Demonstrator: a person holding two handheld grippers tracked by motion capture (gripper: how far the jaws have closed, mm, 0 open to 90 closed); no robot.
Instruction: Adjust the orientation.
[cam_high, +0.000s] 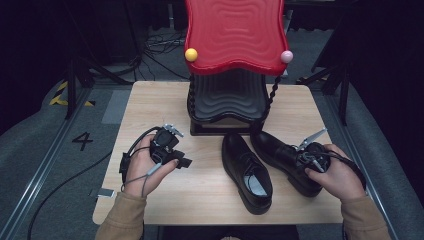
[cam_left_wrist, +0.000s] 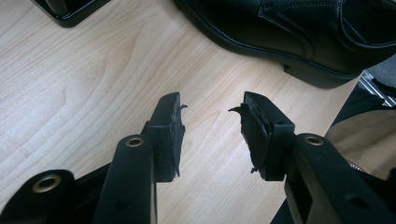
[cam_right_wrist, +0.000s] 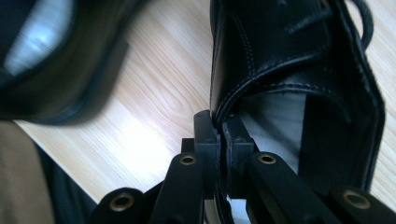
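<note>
right gripper (cam_right_wrist: 219, 128) pinches right shoe (cam_high: 287, 160) rim by table's (cam_high: 210, 197) right edge | left gripper (cam_left_wrist: 212, 133) open, empty | next: lift shoe to rack (cam_high: 227, 100)

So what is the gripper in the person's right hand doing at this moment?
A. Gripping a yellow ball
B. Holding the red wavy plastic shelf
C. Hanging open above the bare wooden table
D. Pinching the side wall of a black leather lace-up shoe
D: in the right gripper view, the right gripper has its jaws closed on the collar edge of the black leather lace-up shoe.
</note>
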